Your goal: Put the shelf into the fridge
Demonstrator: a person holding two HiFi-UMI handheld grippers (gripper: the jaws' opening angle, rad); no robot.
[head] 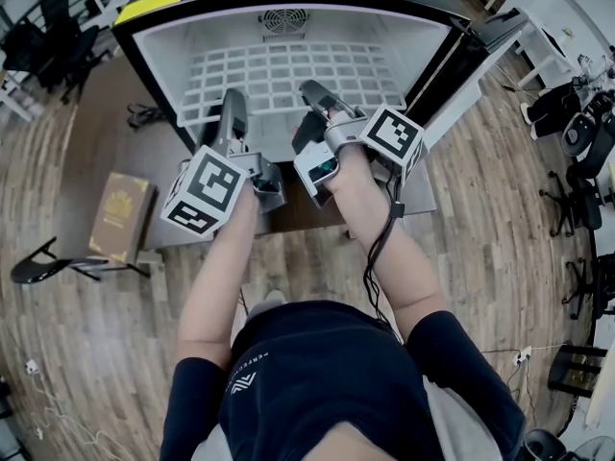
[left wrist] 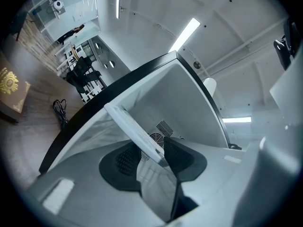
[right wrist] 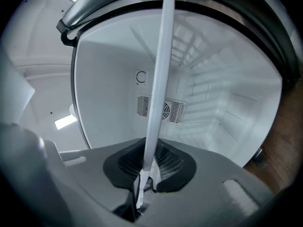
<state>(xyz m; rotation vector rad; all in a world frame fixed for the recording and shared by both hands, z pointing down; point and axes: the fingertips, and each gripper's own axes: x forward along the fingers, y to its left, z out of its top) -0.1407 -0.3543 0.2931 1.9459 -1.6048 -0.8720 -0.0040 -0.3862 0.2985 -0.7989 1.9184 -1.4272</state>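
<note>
Two-handed: right tongs (right wrist: pixel 150 163) clamp the shelf (right wrist: pixel 159 79), left tongs (left wrist: pixel 152 159) gape around it; gold print on box (head: pixel 120 215) unreadable.

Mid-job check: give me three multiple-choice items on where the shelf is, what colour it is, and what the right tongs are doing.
1. Where is the shelf?
A. Mostly inside the fridge
B. Wholly outside it, off to its left
C. Held high above it

2. What colour is the shelf?
A. Black
B. Brown
C. White

3. What state are the right tongs in?
A. Closed on the shelf's edge
B. Wide open and empty
C. Out of every view

Answers:
1 A: the head view shows the grid lying within the white cavity.
2 C: it looks white in all three views.
3 A: the right gripper view shows them clamped on the edge.
</note>
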